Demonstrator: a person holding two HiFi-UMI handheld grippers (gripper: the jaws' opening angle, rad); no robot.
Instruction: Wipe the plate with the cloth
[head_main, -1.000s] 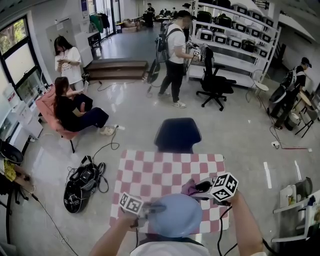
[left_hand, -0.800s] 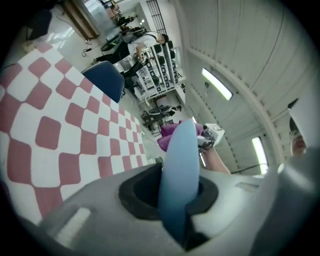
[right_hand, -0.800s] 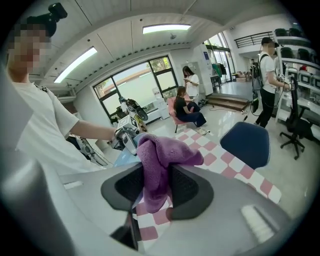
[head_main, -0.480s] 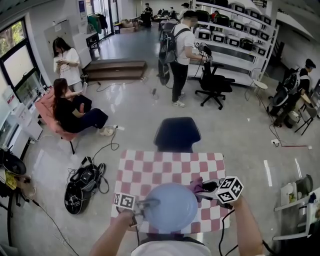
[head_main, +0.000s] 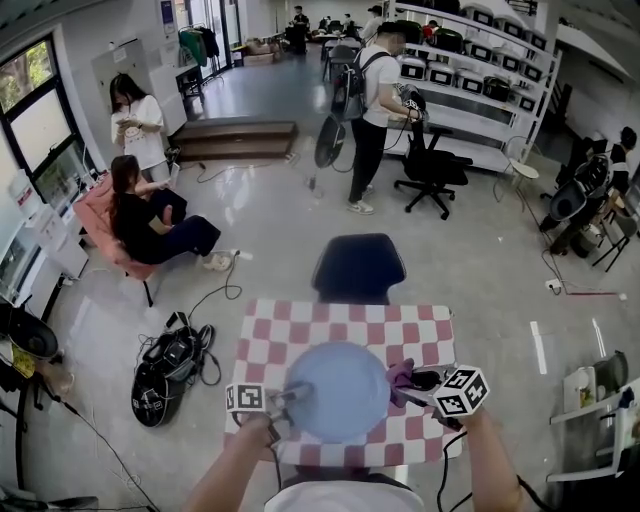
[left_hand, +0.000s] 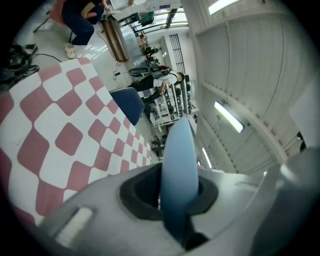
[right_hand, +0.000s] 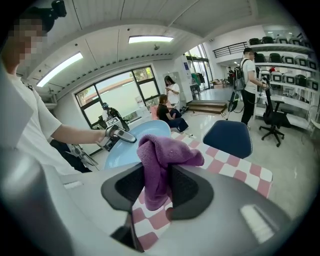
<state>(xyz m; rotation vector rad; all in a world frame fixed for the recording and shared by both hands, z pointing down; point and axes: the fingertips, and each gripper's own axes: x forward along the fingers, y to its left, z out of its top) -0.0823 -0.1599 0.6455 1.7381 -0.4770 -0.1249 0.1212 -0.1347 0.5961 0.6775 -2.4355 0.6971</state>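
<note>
The left gripper (head_main: 287, 394) is closed on the left rim of the blue plate (head_main: 338, 390); in the left gripper view the rim stands edge-on, clamped between both jaws. The plate sits over the near half of the checked desk (head_main: 300, 330), its broad face turned up toward the head camera. The right gripper (head_main: 418, 381) is closed on a purple cloth (head_main: 402, 374), which is bunched between the jaws and folds over above them. The cloth lies just beside the plate's right rim; contact between the two cannot be confirmed. A dark blue chair (head_main: 357, 268) stands at the far edge of the desk.
</note>
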